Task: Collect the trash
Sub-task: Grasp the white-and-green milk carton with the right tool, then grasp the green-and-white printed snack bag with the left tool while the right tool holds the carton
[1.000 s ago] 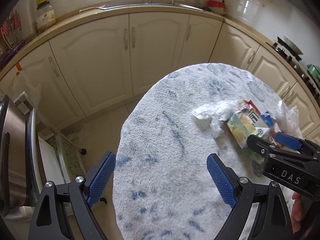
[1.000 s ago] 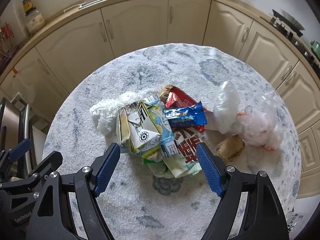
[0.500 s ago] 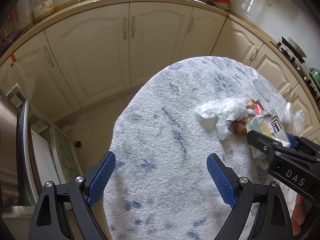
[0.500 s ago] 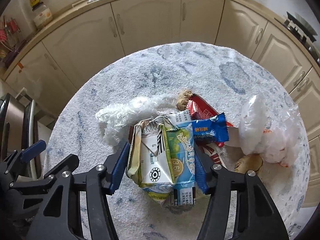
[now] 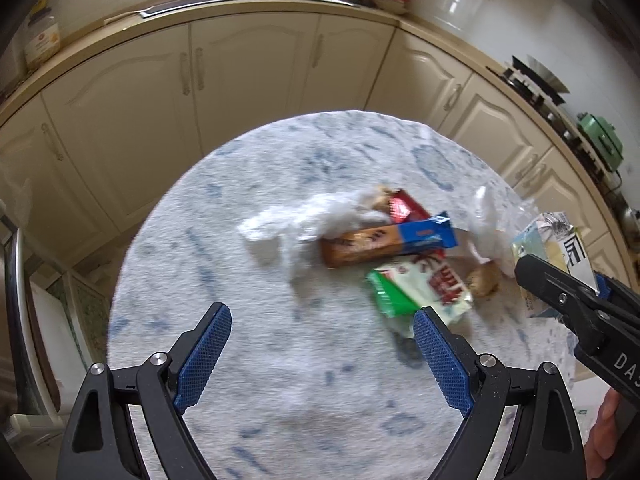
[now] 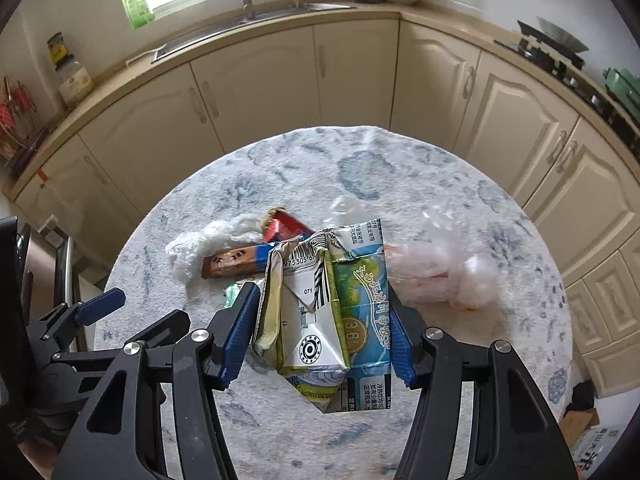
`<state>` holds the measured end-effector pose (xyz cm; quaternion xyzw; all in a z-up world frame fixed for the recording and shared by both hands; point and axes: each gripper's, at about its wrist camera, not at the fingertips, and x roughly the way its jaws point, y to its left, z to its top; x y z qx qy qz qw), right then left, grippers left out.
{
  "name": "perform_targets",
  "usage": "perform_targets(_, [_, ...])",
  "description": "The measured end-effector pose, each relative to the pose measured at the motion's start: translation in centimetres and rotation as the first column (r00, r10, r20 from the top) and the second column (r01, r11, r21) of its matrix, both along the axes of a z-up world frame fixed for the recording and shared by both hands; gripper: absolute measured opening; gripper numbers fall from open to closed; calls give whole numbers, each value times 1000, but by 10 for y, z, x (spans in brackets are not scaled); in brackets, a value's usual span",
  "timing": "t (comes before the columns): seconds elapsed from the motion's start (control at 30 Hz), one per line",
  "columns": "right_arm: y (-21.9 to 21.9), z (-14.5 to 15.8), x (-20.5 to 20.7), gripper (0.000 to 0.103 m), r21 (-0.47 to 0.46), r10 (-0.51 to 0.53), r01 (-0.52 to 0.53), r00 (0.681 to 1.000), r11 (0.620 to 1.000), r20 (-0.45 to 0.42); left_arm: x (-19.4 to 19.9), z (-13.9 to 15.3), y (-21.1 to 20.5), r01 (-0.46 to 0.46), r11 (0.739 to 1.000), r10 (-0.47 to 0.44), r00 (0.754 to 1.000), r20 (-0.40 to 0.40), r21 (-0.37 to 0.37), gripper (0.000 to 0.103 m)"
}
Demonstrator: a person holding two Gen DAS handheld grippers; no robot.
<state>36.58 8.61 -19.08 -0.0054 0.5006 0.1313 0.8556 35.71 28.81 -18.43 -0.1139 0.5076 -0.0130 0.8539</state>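
Your right hand-held gripper [image 6: 320,332] has just clenched the flattened green-and-white paper milk cartons [image 6: 324,312]; your left hand-held gripper [image 5: 320,356] hangs released over the desk [image 5: 280,380].

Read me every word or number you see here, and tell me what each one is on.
"975305", "071", "11": flattened milk carton clamped in the right gripper.
"3.6": same carton's green panel.
"DAS", cut off: right gripper's body, left wrist view.
Carton's Chinese print, snack wrappers, counter jar: too blurred to read.

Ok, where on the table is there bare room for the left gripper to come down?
Bare cloth lies between the left gripper and the plastic wrap, and along the table's cabinet-side rim. Crowded: the wrappers and bag right of centre.
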Motion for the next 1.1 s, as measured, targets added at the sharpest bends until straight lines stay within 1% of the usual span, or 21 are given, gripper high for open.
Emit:
perform_targets(0.1, [-26, 0, 1, 59, 0, -31, 31, 1000, 1000, 2, 11, -2, -21, 17, 1000, -17, 1000, -6, 4, 90])
perform_targets(0.2, [-47, -3, 4, 60, -1, -57, 57, 998, 998, -4, 24, -8, -39, 23, 1000, -23, 1000, -20, 11, 97])
perform_targets(0.3, [-70, -10, 10, 60, 7, -83, 84, 996, 996, -20, 38, -16, -59, 33, 999, -31, 999, -42, 39, 97])
perform_targets(0.4, [-89, -15, 12, 60, -2, -105, 105, 994, 994, -17, 53, -26, -74, 25, 998, -21, 998, -67, 63, 97])
perform_targets(0.47, [-97, -16, 13, 60, -6, -109, 109, 994, 994, -6, 61, -34, -81, 12, 997, -6, 996, -93, 71, 98])
perform_targets(0.57, [-109, -18, 16, 60, 24, -98, 98, 995, 995, 0, 69, -47, -91, 2, 997, 8, 992, -124, 78, 98])
perform_targets(0.63, [-113, -20, 18, 60, 30, -92, 92, 996, 995, 3, 77, -60, -96, -4, 995, 18, 990, -143, 98, 98])
perform_targets(0.67, [-115, -22, 18, 60, 30, -89, 89, 996, 996, 2, 77, -62, -99, -2, 992, 17, 993, -120, 126, 98])
perform_targets(0.7, [-116, -24, 18, 60, 31, -82, 82, 997, 996, -2, 76, -63, -103, 2, 989, 13, 995, -101, 146, 93])
perform_targets(0.73, [-117, -27, 19, 60, 33, -73, 74, 997, 997, -5, 75, -65, -106, 2, 987, 13, 996, -90, 162, 93])
perform_targets(0.8, [-121, -32, 19, 60, 42, -66, 67, 998, 997, -17, 72, -66, -111, 4, 985, 8, 998, -65, 174, 91])
perform_targets(0.97, [-128, -38, 15, 60, 54, -56, 58, 998, 997, -37, 60, -63, -114, 26, 989, -16, 997, -71, 146, 89])
perform_targets(1.1, [-128, -36, 7, 60, 68, -52, 55, 998, 996, -43, 43, -51, -121, 29, 986, -22, 999, -45, 165, 89])
